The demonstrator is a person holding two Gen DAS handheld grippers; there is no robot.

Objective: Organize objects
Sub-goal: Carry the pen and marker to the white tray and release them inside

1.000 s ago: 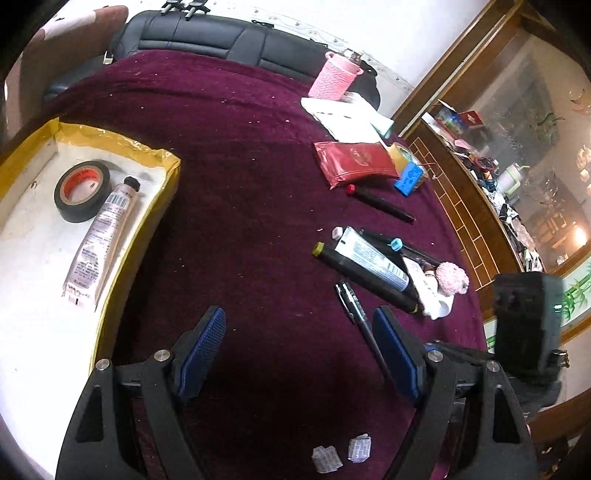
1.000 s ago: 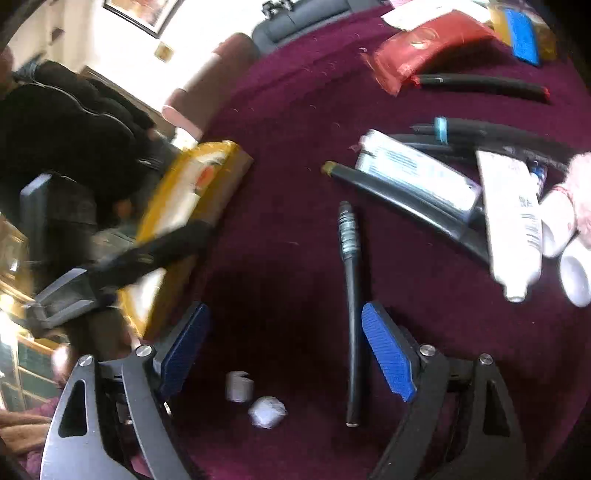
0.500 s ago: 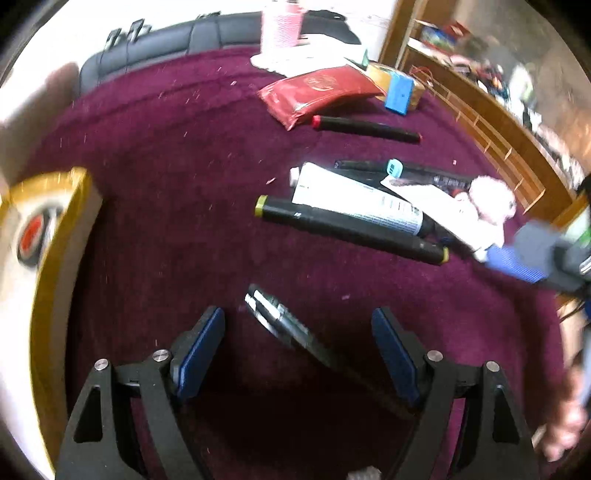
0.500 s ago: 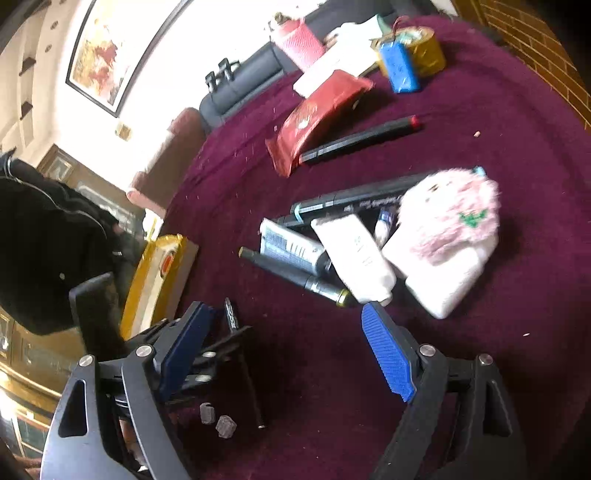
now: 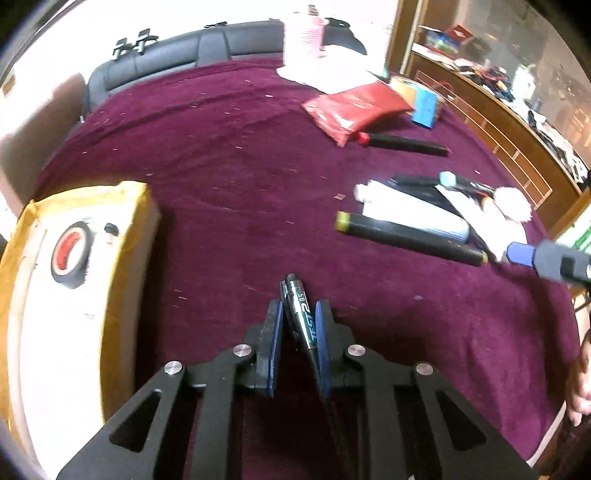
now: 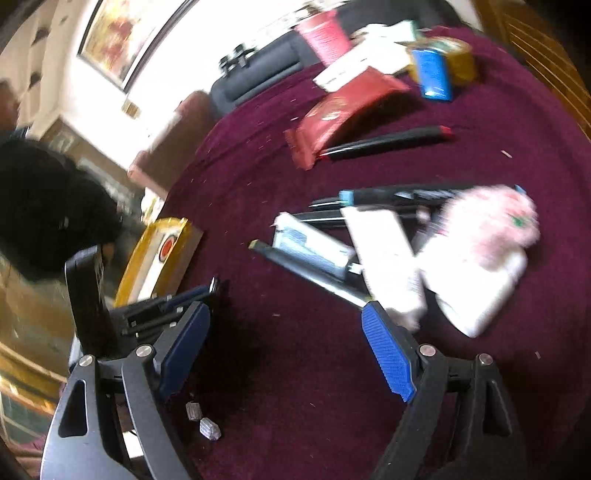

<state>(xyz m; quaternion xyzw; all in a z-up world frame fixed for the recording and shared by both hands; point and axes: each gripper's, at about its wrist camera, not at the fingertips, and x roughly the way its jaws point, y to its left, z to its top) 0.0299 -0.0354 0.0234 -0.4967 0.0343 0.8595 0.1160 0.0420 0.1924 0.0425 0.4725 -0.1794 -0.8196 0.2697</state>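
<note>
My left gripper (image 5: pixel 298 314) is shut on a black pen (image 5: pixel 301 310) with teal lettering, its end poking out past the blue pads. To its left stands a yellow-edged box (image 5: pixel 146 206) holding a roll of black tape (image 5: pixel 70 254). In the right wrist view my right gripper (image 6: pixel 286 343) is open above the maroon cloth, nothing between its fingers. Just beyond it lies a heap: a black marker (image 6: pixel 314 275), white tubes (image 6: pixel 388 254), and a pink fluffy thing (image 6: pixel 495 218). The left gripper (image 6: pixel 212 286) shows at the left there, by the box (image 6: pixel 164 254).
A red pouch (image 5: pixel 356 107), a red-capped marker (image 5: pixel 406 142), a blue block (image 5: pixel 424 107) and a pink cup (image 5: pixel 304 35) lie farther back. Two small crumpled scraps (image 6: pixel 203 421) rest near my right gripper. A wooden cabinet (image 5: pixel 498 122) borders the right side, a dark sofa (image 5: pixel 207 42) the far edge.
My left gripper has moved over the black pen and shut on it. My right gripper has swung away from the pen toward the heap of markers and tubes, staying open.
</note>
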